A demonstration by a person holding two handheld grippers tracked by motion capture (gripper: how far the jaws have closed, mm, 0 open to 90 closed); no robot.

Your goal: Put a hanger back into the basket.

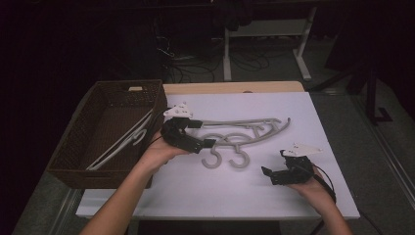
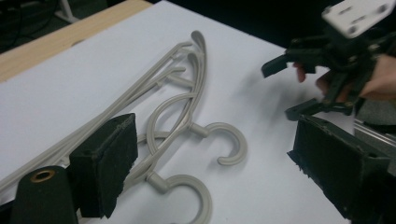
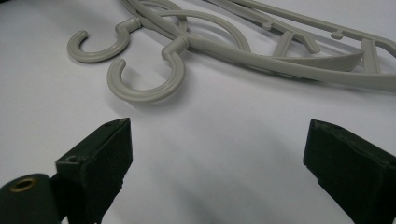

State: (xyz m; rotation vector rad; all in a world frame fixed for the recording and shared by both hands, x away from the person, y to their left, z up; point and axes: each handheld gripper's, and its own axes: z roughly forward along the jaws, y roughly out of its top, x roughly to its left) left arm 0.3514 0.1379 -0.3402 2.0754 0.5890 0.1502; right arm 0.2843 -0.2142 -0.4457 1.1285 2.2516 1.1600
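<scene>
Two grey hangers [image 1: 244, 131] lying stacked on the white table [image 1: 303, 196], hooks curling toward the near edge, arms fanning away to the right; a third hanger [image 1: 122, 139] already down in the wicker basket [image 1: 73, 161] at the left. Left gripper [image 1: 198, 133] hovering right over the left end of the stack, jaws spread wide with nothing between the pads [image 2: 109, 158]; from its own camera, the hanger arms [image 2: 159, 93] running up between and past the left jaw, not yet clamped. Right gripper [image 1: 275, 164] parked low near the front right, well apart from the hooks [image 3: 140, 79], jaws likewise wide open and empty. Looks like a pick for the basket. Best to come down on one arm only, near where it meets the neck, so the upper hanger peels off rather than dragging both. Worth keeping the jaws square across the thin bar, lower pad sliding along the table beneath it, then closing firmly. Risk here: hooks tangled, second hanger riding along. Right gripper well placed to pin the lower hook if that happens. Lift slowly, then swing left over the basket rim.
</scene>
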